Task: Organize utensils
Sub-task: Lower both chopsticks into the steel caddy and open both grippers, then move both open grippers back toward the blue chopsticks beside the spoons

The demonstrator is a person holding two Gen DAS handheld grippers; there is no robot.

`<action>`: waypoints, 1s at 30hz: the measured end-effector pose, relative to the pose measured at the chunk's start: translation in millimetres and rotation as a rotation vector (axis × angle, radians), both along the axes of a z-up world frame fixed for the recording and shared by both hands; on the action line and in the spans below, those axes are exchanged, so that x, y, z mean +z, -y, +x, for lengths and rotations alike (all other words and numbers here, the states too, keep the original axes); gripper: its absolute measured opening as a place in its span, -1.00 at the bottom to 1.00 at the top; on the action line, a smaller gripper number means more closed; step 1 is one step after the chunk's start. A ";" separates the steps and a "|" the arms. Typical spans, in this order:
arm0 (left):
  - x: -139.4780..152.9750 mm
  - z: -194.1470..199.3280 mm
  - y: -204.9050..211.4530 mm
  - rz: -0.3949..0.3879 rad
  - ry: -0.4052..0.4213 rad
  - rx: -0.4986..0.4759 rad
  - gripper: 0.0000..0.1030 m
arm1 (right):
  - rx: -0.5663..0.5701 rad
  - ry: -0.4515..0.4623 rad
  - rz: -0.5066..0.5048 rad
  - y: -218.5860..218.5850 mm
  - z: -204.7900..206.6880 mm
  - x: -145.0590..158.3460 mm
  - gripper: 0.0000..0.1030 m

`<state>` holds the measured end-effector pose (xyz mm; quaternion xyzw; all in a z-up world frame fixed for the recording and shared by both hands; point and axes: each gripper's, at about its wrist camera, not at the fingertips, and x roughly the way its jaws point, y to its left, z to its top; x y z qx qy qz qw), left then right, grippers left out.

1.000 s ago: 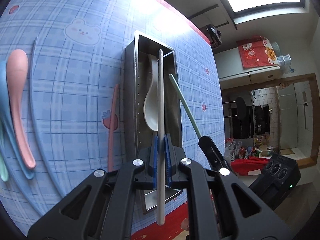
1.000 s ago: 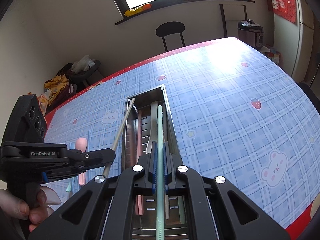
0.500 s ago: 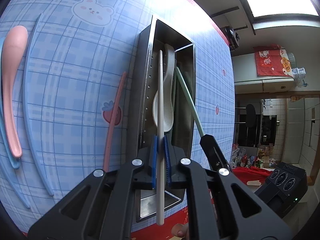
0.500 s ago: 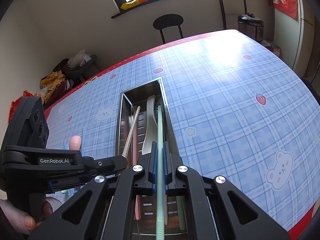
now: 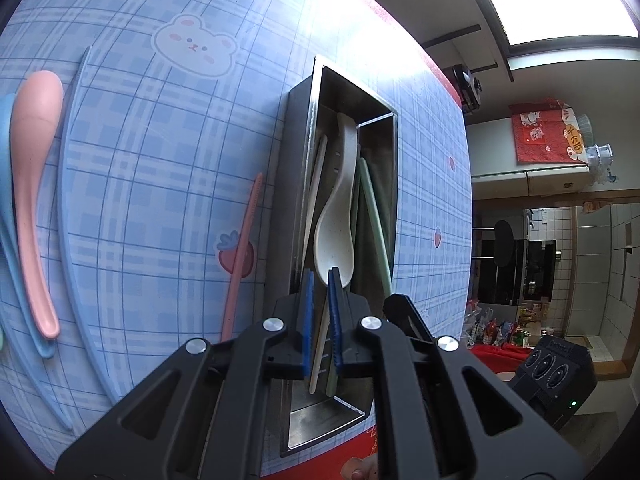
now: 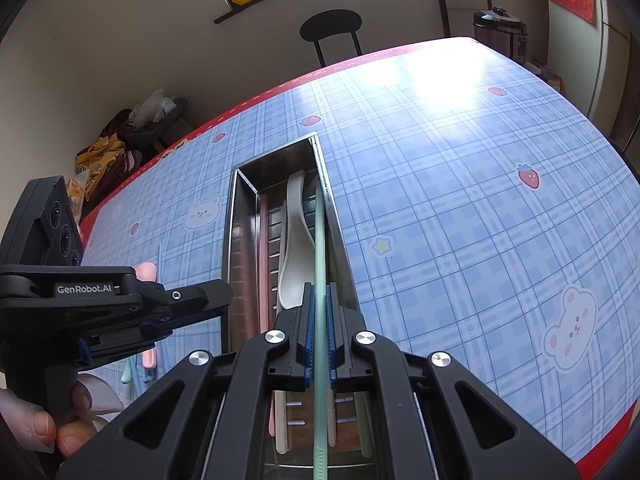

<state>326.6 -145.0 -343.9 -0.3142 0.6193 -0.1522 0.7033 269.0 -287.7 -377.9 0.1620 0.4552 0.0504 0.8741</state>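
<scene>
A steel utensil box lies on the blue checked tablecloth. It holds a white spoon, a cream chopstick and a pink chopstick. My left gripper is open just above the box's near end, with the cream chopstick lying loose in the box below its fingers. My right gripper is shut on a green chopstick and holds it over the box's right side; that chopstick shows in the left wrist view.
On the cloth left of the box lie a pink chopstick, a pink spoon, a blue spoon and a blue chopstick. A black chair and a rice cooker stand beyond the table's far edge.
My left gripper has opened and let the cream chopstick drop into the box. My right gripper has lowered the green chopstick closer to the box, still gripping it.
</scene>
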 end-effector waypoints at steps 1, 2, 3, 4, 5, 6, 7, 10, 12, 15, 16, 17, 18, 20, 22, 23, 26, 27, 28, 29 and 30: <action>1.6 0.1 -2.3 0.003 0.005 0.004 -0.74 | 0.002 -0.004 0.003 -0.5 0.4 -0.4 -0.88; 3.3 -0.1 -4.9 0.008 0.010 0.008 -0.72 | 0.003 -0.005 0.001 -1.5 0.4 0.1 -0.87; 5.2 -0.1 -7.4 0.014 0.016 0.012 -0.69 | 0.005 -0.002 0.000 -2.3 0.3 1.1 -0.86; 7.1 -0.3 -10.2 0.021 0.023 0.017 -0.62 | 0.008 -0.001 -0.003 -3.1 0.2 2.0 -0.86; 8.5 -1.3 -14.9 0.026 0.029 0.020 -0.56 | 0.011 0.000 -0.008 -3.9 -0.1 3.3 -0.86; 10.2 -1.5 -17.8 0.030 0.035 0.024 -0.56 | 0.012 0.001 -0.013 -4.9 -0.5 5.0 -0.85; 12.0 -2.1 -21.1 0.033 0.040 0.027 -0.55 | 0.013 0.003 -0.016 -5.6 -0.7 6.4 -0.81; 18.9 -6.0 -31.7 0.043 0.064 0.028 -0.45 | 0.013 0.011 -0.023 -6.4 -2.9 12.6 -0.54; 25.2 -8.7 -39.7 0.053 0.087 0.023 -0.34 | 0.016 0.020 -0.036 -7.8 -6.0 18.0 -0.28; 36.0 -14.3 -52.8 0.078 0.125 0.022 -0.05 | 0.018 0.030 -0.068 -12.4 -11.1 26.1 0.13; 39.5 -17.4 -58.1 0.089 0.137 0.025 0.08 | 0.017 0.034 -0.077 -13.9 -12.8 28.9 0.27; 41.4 -21.5 -64.9 0.101 0.145 0.030 0.25 | 0.016 0.040 -0.086 -15.3 -14.7 31.6 0.45; 43.3 -24.3 -71.1 0.107 0.150 0.035 0.32 | 0.014 0.046 -0.094 -16.3 -16.8 34.1 0.52; 45.6 -29.8 -84.7 0.117 0.151 0.048 0.42 | 0.016 0.057 -0.107 -20.3 -20.5 38.7 0.72; 45.1 -36.0 -98.3 0.125 0.142 0.060 0.58 | 0.025 0.059 -0.118 -24.8 -23.1 41.8 0.81; 45.6 -38.9 -105.0 0.126 0.142 0.070 0.78 | 0.032 0.059 -0.118 -27.2 -24.4 42.7 0.86; 44.7 -48.2 -126.1 0.131 0.145 0.090 0.84 | 0.055 0.060 -0.120 -36.4 -28.1 44.7 0.89; 43.8 -51.3 -132.4 0.141 0.143 0.090 0.85 | 0.062 0.058 -0.135 -41.0 -29.1 45.1 0.89; 43.0 -55.2 -139.1 0.153 0.142 0.090 0.88 | 0.072 0.057 -0.150 -45.6 -29.9 45.2 0.89; 42.1 -58.7 -145.6 0.167 0.140 0.093 0.89 | 0.083 0.057 -0.165 -51.0 -30.6 45.2 0.89; 41.1 -62.3 -152.6 0.178 0.137 0.100 0.89 | 0.094 0.058 -0.176 -55.8 -31.5 44.9 0.89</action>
